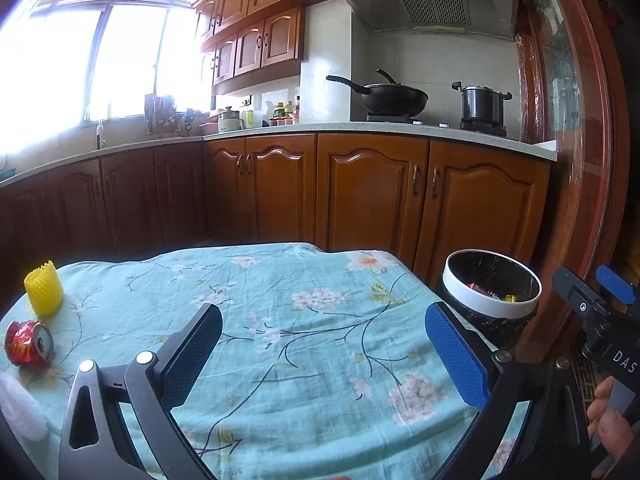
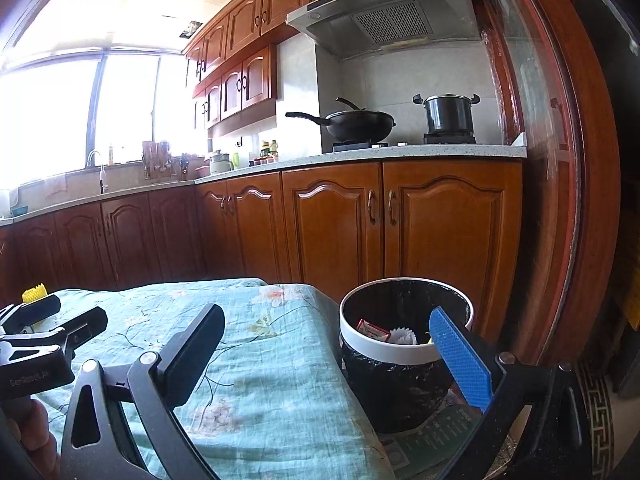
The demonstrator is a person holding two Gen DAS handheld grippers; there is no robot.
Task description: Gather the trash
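While both tools hang over the table, the left gripper (image 1: pixel 324 348) stands with jaws wide apart, nothing between them, low centre of the left wrist view above the floral cloth (image 1: pixel 280 320). Right gripper (image 2: pixel 334 354) likewise spread and empty, its blue finger (image 2: pixel 460 360) overlapping the bin's rim at lower right of the right wrist view. Trash bin (image 2: pixel 404 356): white rim, black liner, just beside the table's right edge; inside, a red wrapper, something white, a yellow scrap. Crushed red can (image 1: pixel 29 343) lies on its side at far left of the left wrist view. Yellow mesh sleeve (image 1: pixel 44 289) upright just behind it. White fluffy object (image 1: pixel 22 408) at the lower left edge, possibly tissue, too cropped to tell.
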